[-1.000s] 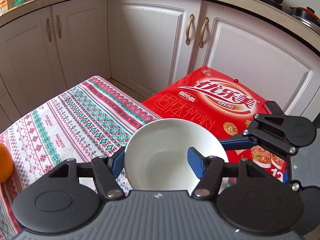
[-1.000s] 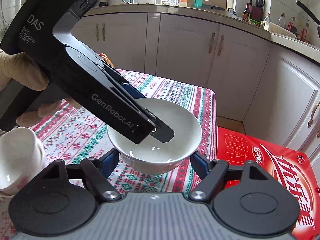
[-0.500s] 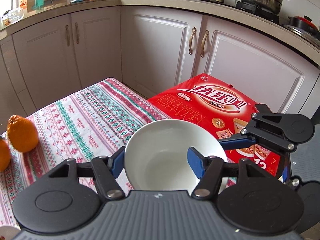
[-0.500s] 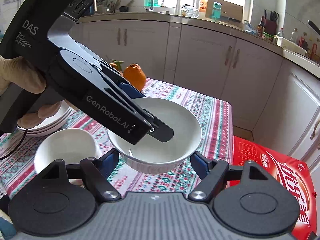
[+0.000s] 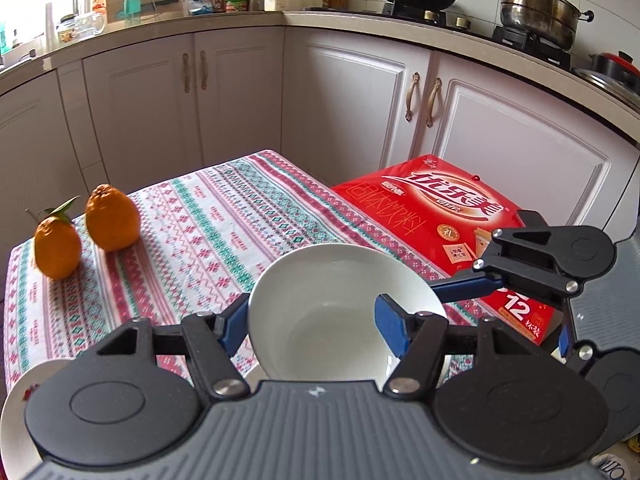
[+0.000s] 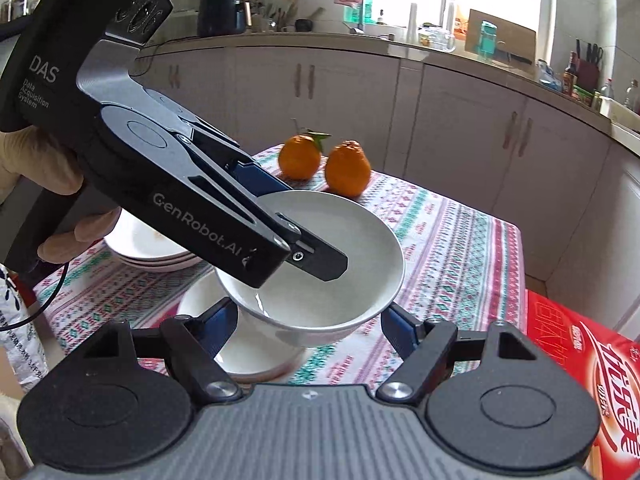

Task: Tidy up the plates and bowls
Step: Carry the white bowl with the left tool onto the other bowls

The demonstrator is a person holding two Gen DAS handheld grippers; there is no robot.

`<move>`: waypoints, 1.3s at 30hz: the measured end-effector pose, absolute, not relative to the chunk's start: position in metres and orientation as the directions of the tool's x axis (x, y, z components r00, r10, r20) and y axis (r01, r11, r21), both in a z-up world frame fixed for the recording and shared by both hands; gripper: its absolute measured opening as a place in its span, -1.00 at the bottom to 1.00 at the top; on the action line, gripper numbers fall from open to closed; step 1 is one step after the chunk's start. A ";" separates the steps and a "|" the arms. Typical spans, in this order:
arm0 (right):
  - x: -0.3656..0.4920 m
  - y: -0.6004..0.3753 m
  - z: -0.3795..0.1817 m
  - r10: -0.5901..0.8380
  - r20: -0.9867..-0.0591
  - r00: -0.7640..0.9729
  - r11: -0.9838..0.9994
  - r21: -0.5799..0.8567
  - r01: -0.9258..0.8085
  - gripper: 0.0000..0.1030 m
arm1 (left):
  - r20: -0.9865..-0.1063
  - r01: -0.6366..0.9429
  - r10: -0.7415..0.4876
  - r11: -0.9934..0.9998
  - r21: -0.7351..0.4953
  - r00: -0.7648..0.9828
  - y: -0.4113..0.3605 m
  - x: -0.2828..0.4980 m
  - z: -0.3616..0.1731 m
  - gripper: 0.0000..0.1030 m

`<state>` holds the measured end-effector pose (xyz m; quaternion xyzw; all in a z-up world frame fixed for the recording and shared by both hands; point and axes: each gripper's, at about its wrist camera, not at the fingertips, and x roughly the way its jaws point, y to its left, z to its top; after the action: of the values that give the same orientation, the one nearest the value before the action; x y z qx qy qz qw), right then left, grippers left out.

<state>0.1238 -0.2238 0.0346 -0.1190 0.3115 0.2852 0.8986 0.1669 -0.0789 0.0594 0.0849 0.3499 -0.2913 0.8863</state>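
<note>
Between the blue pads of the left gripper, seen from the left wrist, sits a white bowl. One finger stands outside the bowl's wall and the other inside it, so the jaws pinch that near wall and hold the bowl. It is plain, glossy and empty, and it hangs above the patterned tablecloth near the table's edge. At the right the right gripper reaches in with one blue finger along the bowl's rim; whether it touches there I cannot tell. Two oranges stand at the far left of the cloth, and a red carton lies beyond the table.

From the right wrist, the right gripper has its jaws spread, one blue pad on each side of the same white bowl; the pads stand just beside the bowl's underside, and contact is not clear. The left gripper comes in from the upper left, carried by a gloved hand, its lower finger lying inside the bowl and its blue pad outside the rim. Under the held bowl stands a second white bowl on the cloth, and a stack of plates lies behind it.
</note>
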 end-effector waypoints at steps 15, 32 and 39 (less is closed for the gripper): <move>0.121 -0.201 0.016 0.459 -0.673 0.580 0.776 -0.014 -0.630 0.60 | -0.681 0.528 -0.446 0.843 -0.102 0.580 -0.053 0.155 0.034 0.27; 0.123 -0.199 0.004 0.456 -0.696 0.555 0.767 -0.008 -0.641 0.60 | -0.684 0.525 -0.461 0.841 -0.132 0.566 -0.045 0.153 0.020 0.27; 0.121 -0.200 0.005 0.461 -0.680 0.570 0.768 -0.015 -0.640 0.91 | -0.678 0.532 -0.469 0.836 -0.135 0.566 -0.042 0.152 0.017 0.63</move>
<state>0.1213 -0.2001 0.0045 -0.1309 0.3409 0.3141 0.8763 0.1516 -0.0420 0.0173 0.0425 0.3700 -0.2831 0.8838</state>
